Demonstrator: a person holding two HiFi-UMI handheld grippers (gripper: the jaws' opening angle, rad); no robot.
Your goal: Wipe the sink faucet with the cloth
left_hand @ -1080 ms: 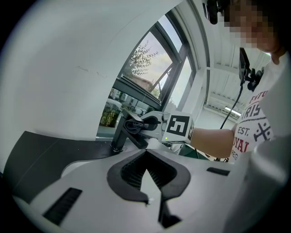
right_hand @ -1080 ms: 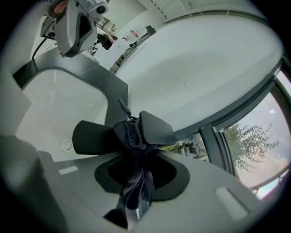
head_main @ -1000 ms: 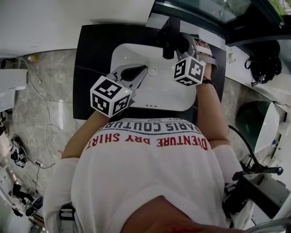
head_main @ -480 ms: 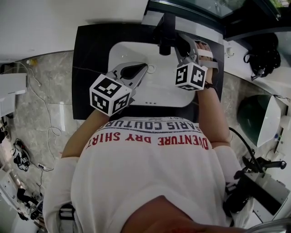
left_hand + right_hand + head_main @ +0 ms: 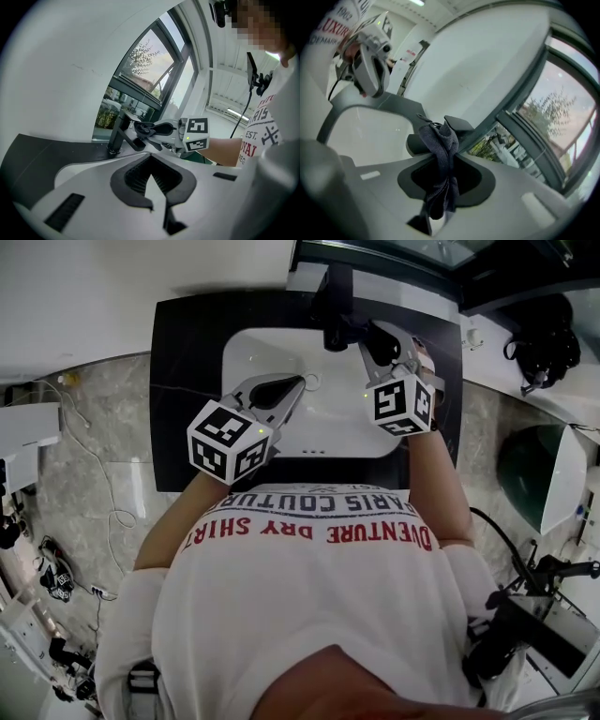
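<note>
Window glass with trees behind it backs a black stone countertop point(image 5: 187, 381), and sunk into that is a white rectangular basin point(image 5: 272, 348). At the rear edge of the basin stands the matte black, square-bodied sink faucet point(image 5: 336, 306), with its spout reaching out over the bowl.

From my seat I'd judge the wipe to be under way rather than done. The right gripper point(image 5: 445, 168) has its jaws clamped on the dark grey-blue bunched cloth point(image 5: 439, 140), and the cloth's upper fold is pressed against the end of the spout. How much of the faucet has been covered I cannot read from these views (nothing on that dark finish shows as wet or smeared). To my eye the upright column and its base are left to do.

The left gripper point(image 5: 150, 159) hangs over the basin, well apart from the faucet, its jaw tips together with nothing between them.

That cloth looks soft and nappy, crumpled into a thick rope, with one end trailing down between the jaws.
</note>
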